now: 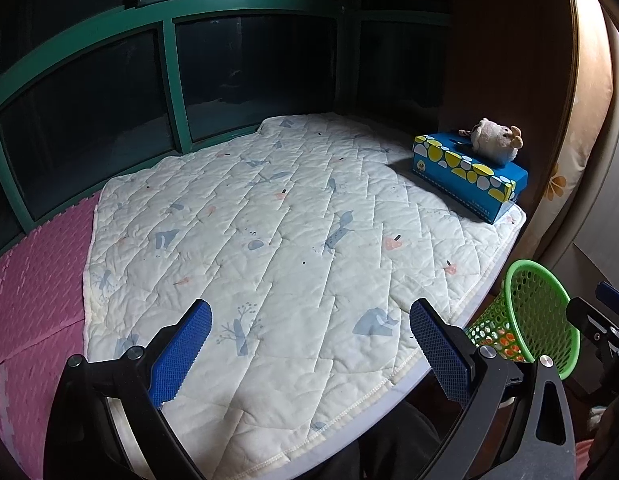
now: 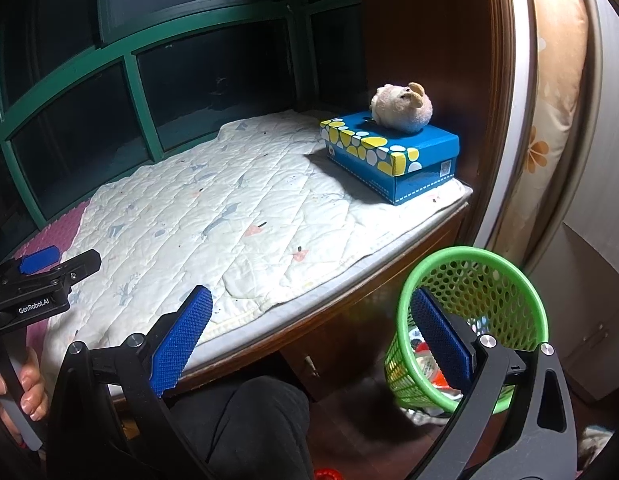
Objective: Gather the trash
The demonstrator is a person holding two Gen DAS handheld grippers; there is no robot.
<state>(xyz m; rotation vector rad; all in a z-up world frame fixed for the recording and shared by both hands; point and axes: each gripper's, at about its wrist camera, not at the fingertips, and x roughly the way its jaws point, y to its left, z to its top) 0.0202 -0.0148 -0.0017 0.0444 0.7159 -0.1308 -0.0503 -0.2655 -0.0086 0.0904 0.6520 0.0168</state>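
My 2 tools, left tool (image 1: 309,354) and right tool (image 2: 311,340), gape empty; swinging right could topple the green mesh bin (image 2: 473,320).

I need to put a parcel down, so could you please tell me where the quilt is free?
The quilt is bare from the green window frame to its front edge. Only the far right corner is taken: blue box with plush toy on top.
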